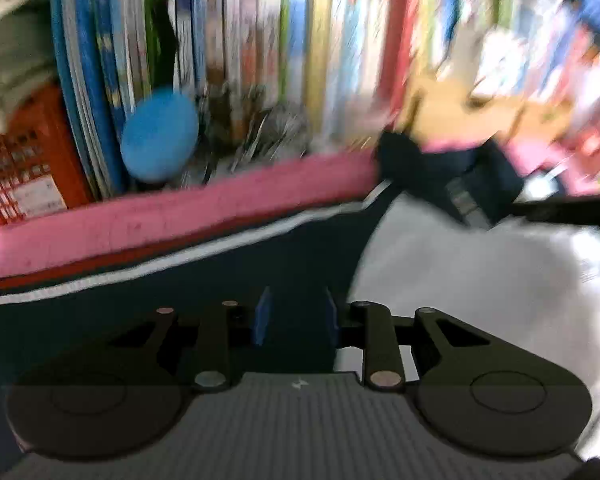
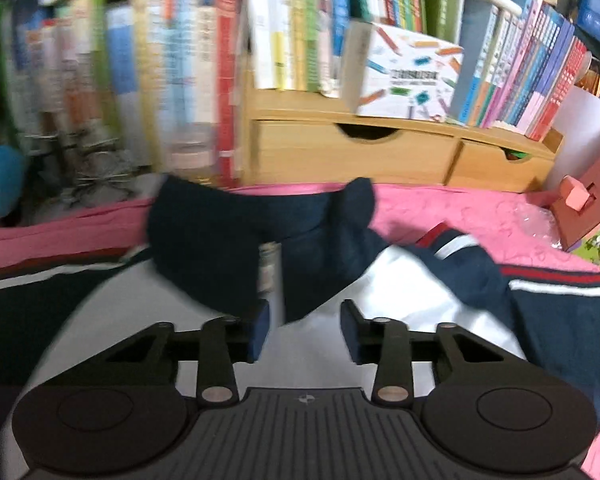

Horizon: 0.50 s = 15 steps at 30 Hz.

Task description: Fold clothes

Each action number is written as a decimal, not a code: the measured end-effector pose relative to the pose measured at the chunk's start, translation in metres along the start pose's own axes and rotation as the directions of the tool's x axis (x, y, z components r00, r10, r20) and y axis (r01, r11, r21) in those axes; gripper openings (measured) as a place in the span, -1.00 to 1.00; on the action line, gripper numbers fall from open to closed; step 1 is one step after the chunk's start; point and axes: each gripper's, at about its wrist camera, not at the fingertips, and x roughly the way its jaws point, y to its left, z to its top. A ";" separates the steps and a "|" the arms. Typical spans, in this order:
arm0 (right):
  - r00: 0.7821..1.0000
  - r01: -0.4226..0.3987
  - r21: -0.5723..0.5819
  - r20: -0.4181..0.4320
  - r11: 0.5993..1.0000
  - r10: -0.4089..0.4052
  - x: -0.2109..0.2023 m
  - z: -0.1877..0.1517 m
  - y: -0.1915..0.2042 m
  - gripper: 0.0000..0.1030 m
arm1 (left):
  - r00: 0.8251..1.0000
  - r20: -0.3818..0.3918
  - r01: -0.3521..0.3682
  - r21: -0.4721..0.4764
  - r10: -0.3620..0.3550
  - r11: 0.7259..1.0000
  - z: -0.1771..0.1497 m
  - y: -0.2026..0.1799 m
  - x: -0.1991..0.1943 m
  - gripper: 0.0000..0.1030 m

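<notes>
We list: navy-and-white jacket [image 2: 400, 280] on pink cloth [image 2: 440, 208], collar blurred; left gripper [image 1: 296, 316] and right gripper [image 2: 304, 328] both parted, grasping nothing; book spines [image 1: 260, 40] unreadable.

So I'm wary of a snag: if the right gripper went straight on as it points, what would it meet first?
Probably the navy collar of the garment, lying just ahead of the right gripper; depth is unclear.

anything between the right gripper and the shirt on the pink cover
Nothing visible does. The right gripper hangs directly over the navy and white polo shirt on the pink quilted cover, near its dark collar, jaws apart and empty.
</notes>
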 end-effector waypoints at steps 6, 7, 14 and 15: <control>1.000 -0.026 0.098 0.006 0.995 0.025 0.069 0.019 -0.036 -0.43 | 0.987 0.001 -0.159 -0.041 0.159 0.986 0.015 0.017 0.034 -0.33; 1.000 -0.026 0.088 0.018 0.996 0.024 0.077 0.024 -0.036 -0.30 | 0.983 0.002 -0.181 -0.047 0.181 0.982 0.017 0.018 0.037 -0.30; 0.984 -0.171 0.059 0.056 0.984 0.168 0.048 0.024 -0.060 0.17 | 0.968 -0.062 -0.248 -0.094 0.243 0.964 0.033 0.015 0.030 -0.31; 0.984 -0.167 0.077 0.073 0.983 0.162 0.037 0.015 -0.077 0.25 | 0.974 -0.057 -0.223 -0.115 0.218 0.968 0.034 0.012 0.024 -0.31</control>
